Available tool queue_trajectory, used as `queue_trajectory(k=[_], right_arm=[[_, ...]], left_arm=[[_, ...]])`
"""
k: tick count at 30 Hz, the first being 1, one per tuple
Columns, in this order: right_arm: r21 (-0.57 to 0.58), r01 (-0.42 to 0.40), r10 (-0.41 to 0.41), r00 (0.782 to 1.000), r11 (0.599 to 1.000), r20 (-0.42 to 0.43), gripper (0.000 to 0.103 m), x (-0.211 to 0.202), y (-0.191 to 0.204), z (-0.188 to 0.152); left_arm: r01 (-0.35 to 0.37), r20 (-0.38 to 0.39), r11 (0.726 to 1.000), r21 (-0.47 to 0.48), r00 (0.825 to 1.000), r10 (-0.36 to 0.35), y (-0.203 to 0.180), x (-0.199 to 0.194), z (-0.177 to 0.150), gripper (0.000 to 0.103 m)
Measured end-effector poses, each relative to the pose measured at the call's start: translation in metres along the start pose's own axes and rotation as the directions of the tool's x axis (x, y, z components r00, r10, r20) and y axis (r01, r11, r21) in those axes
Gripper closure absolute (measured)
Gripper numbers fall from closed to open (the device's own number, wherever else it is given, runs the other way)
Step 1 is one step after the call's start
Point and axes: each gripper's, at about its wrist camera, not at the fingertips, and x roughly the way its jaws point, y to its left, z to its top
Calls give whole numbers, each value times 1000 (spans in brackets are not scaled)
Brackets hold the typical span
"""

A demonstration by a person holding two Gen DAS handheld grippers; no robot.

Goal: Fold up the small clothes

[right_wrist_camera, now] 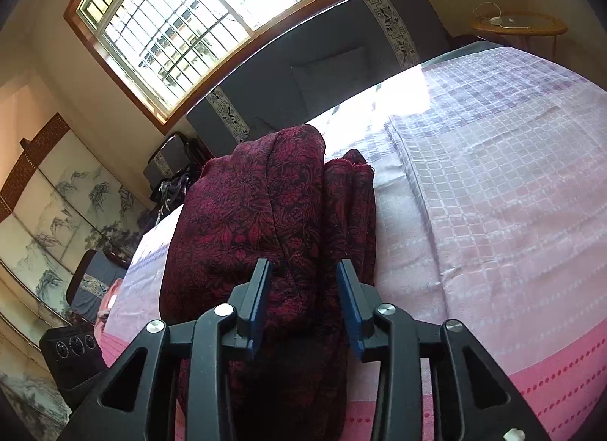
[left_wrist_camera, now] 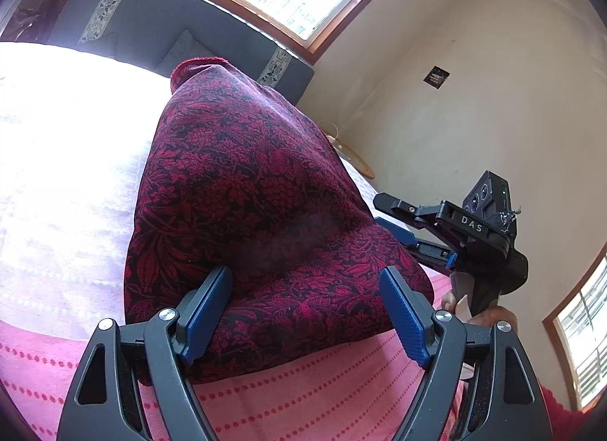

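A dark red floral garment [left_wrist_camera: 246, 175] lies bunched in a long folded heap on the bed. My left gripper [left_wrist_camera: 303, 278] stands wide open at the heap's near end, cloth lying between its blue pads [left_wrist_camera: 206, 308] without being squeezed. My right gripper [right_wrist_camera: 303, 264] is open about halfway around a thick fold of the same garment [right_wrist_camera: 265, 206]; cloth fills the gap between its fingers. In the left wrist view the right gripper [left_wrist_camera: 387, 215] comes in from the right side of the heap, and a hand [left_wrist_camera: 493, 316] holds its handle.
The bed has a pink dotted and lilac checked bedspread [right_wrist_camera: 474, 194], stretching wide to the right of the heap. A grey padded headboard [right_wrist_camera: 322, 61] stands beyond under a barred window. A round wooden side table [right_wrist_camera: 519, 24] and a painted folding screen [right_wrist_camera: 57, 194] flank the bed.
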Motion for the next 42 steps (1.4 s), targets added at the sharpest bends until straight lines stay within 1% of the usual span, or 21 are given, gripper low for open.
queue_trajectory(k=[1,3,5,6,7,8,10,15,18,20,23,31,38,39,40,42], right_arm=[[-14,2,-2,1000,1000,-5,43,0,5,0],[-47,23,-25,999,999,-27,43,5,13,-1],[-90,72,-77,995,993,-56,45,14,19,-3],[-117,89,-97,993,989,-67,60,19,23,-6],[-139,112,-124,989,984,-80,80,23,25,-8],[-144,133,-146,986,981,-86,80,26,24,-10],[-104,126,-134,988,987,-74,86,23,16,-11],[-60,126,-129,990,990,-59,87,20,4,-19],[-34,104,-105,994,994,-28,87,20,-2,-25],[-33,103,-103,995,994,-13,86,21,-2,-29],[-74,139,-139,990,987,0,86,22,6,-30],[-120,185,-182,983,975,37,84,20,15,-37],[-119,190,-186,982,975,39,82,20,14,-36],[-117,190,-186,982,975,41,81,19,13,-36],[-115,194,-191,981,974,42,77,19,13,-36],[-120,202,-198,979,972,42,76,19,14,-37]], left_arm=[[-11,-2,1000,6,1000,11,-2,1,0,22],[-42,-6,999,26,999,42,-6,2,-1,22],[-78,-12,996,51,997,78,-13,4,-3,20],[-101,-16,993,66,995,102,-15,5,-4,20],[-125,-20,989,82,992,127,-18,7,-4,19],[-141,-24,985,99,989,144,-21,8,-5,19],[-164,-31,978,131,985,170,-25,10,-6,18],[-198,-38,963,181,977,208,-33,14,-7,15],[-210,-38,958,197,975,221,-35,16,-8,13],[-217,-37,954,205,973,229,-37,16,-8,12],[-225,-36,951,212,971,238,-37,17,-9,11],[-255,-32,936,242,962,270,-41,18,-10,8],[-275,-23,926,257,957,290,-43,18,-11,5],[-279,-22,924,260,955,294,-42,18,-11,5],[-284,-19,922,264,954,300,-42,18,-11,4],[-300,-9,914,274,949,314,-44,17,-12,4]])
